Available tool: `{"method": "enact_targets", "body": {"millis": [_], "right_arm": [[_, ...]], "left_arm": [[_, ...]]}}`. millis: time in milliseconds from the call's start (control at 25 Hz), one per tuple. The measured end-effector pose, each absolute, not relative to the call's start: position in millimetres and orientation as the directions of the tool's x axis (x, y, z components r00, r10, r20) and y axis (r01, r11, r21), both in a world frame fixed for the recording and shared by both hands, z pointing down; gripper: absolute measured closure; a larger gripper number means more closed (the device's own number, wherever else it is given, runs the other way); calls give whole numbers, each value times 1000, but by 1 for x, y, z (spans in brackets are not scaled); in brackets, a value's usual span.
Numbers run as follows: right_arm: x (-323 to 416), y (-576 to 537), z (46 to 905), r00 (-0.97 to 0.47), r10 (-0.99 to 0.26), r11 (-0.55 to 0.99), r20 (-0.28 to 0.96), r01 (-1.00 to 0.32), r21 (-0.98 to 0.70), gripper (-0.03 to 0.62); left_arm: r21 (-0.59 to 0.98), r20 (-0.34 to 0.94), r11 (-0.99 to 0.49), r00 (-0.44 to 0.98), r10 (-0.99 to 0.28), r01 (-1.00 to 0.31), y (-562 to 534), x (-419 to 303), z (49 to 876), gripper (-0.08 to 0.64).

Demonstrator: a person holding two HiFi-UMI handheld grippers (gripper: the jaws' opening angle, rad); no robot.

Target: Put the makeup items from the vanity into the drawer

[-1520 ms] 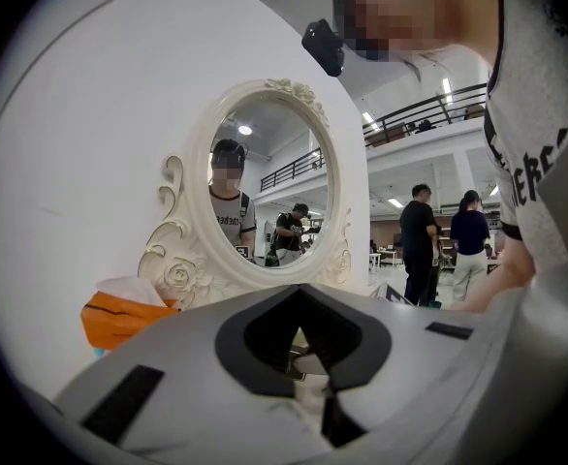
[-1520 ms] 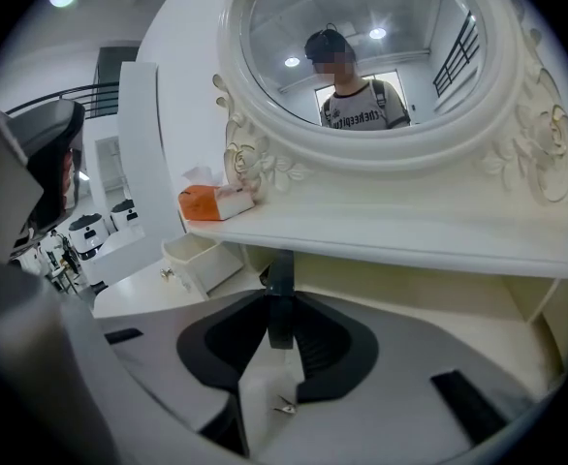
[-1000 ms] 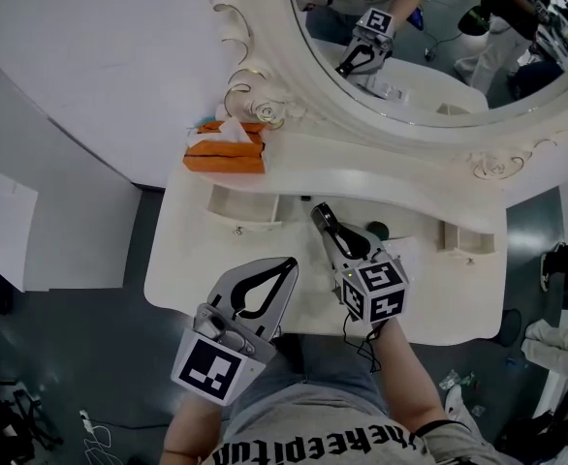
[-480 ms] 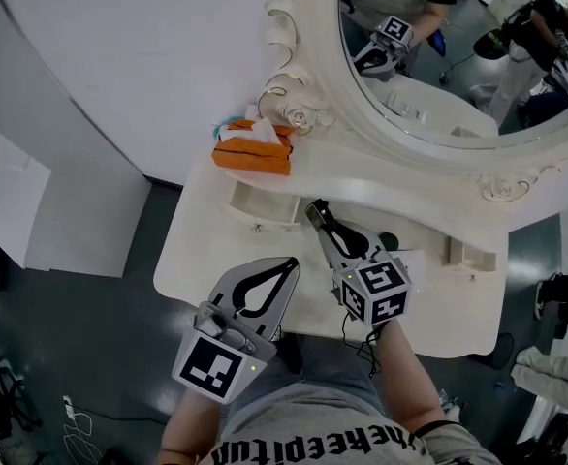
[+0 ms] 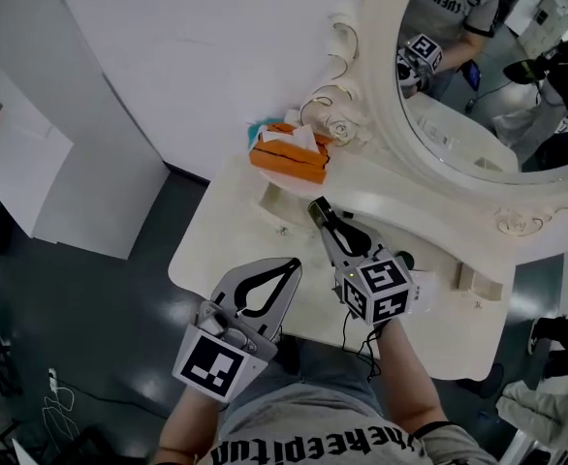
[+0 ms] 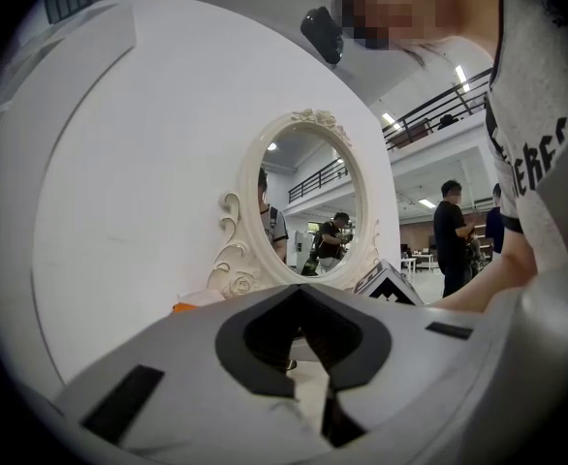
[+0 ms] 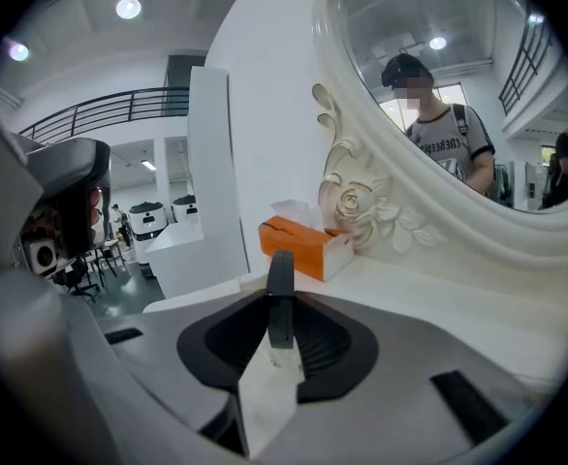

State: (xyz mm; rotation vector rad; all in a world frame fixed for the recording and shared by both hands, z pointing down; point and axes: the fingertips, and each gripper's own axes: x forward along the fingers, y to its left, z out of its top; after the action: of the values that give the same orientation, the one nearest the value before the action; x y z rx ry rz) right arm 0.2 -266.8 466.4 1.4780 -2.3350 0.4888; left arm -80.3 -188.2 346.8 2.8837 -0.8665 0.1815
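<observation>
My right gripper (image 5: 334, 229) is shut on a slender makeup item (image 5: 317, 206) with a black top and a white lower part. The item (image 7: 280, 284) stands upright between the tips of my right gripper (image 7: 280, 308). It hovers over the white vanity top (image 5: 228, 250), close to a small left drawer (image 5: 280, 207) that looks pulled out. My left gripper (image 5: 290, 263) hangs at the vanity's front edge. Its jaws meet at the tips with nothing between them, as my left gripper (image 6: 299, 291) also shows in its own view.
An orange tissue box (image 5: 289, 158) sits at the back left, under the carved mirror frame (image 5: 347, 114). A second small drawer (image 5: 473, 279) is at the right. A dark round thing (image 5: 405, 259) and a white item (image 5: 426, 289) lie beside my right hand.
The view has swung left, so the vanity sits further right in the picture. My right gripper and its item are now nearer the left drawer. Neither gripper's jaws have changed.
</observation>
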Motion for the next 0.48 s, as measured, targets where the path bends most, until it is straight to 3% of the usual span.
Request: {"method": "enact_targets", "body": {"millis": [480], "right_arm": [[-26, -289, 474, -450, -754, 472, 479, -878, -81, 485]], "left_arm": [[98, 148, -777, 781, -606, -621, -202, -105, 351, 529]]}}
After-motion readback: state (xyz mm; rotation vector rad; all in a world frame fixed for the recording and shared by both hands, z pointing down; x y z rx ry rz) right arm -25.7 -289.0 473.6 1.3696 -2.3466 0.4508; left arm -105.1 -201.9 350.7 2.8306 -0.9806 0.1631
